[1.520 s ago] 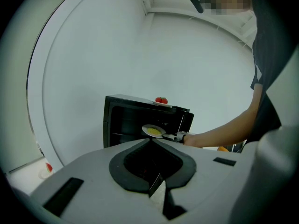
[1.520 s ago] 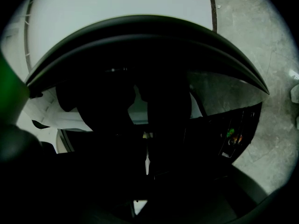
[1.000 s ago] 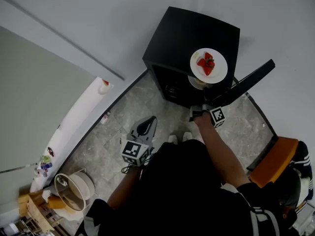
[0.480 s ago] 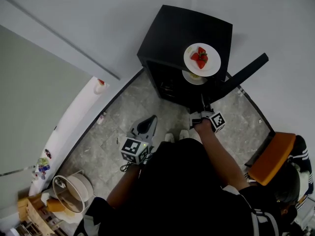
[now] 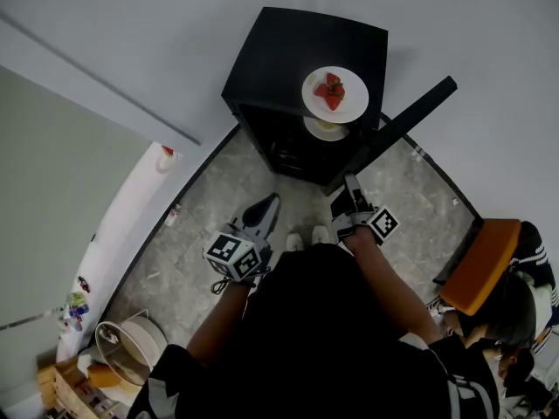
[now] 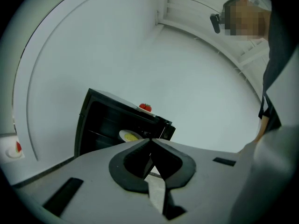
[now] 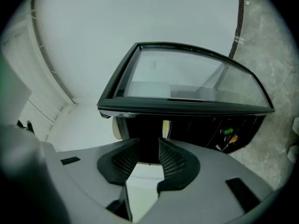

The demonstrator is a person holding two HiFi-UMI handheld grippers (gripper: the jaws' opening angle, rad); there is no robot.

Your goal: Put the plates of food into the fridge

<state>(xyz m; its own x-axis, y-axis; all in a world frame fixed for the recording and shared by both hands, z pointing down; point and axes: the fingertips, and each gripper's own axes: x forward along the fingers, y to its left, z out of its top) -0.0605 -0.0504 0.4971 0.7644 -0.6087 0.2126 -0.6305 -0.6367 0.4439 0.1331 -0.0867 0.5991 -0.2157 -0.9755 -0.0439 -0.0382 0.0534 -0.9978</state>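
Left claw (image 5: 266,208): held low in front of the person and aimed toward the fridge. Its jaws are pressed together with nothing between them.
Right claw (image 5: 349,190): held just short of the open fridge. Its jaws are parted a little and hold nothing.
Floor (image 5: 205,203): grey mottled stone under both claws.
Fridge (image 5: 288,51): a small black cabinet standing on the floor against the white wall.
Fridge door (image 5: 406,120): dark-framed glass, swung open toward the right.
Plate inside (image 5: 325,130): white, with pale yellow food on it. It sits on an upper shelf inside the fridge, close to the opening.
Plate on top (image 5: 314,105): round and white, resting on the fridge's flat top near the front edge, just above the plate inside.
Strawberries (image 5: 333,92): bright red and heaped in the middle of the plate on top.
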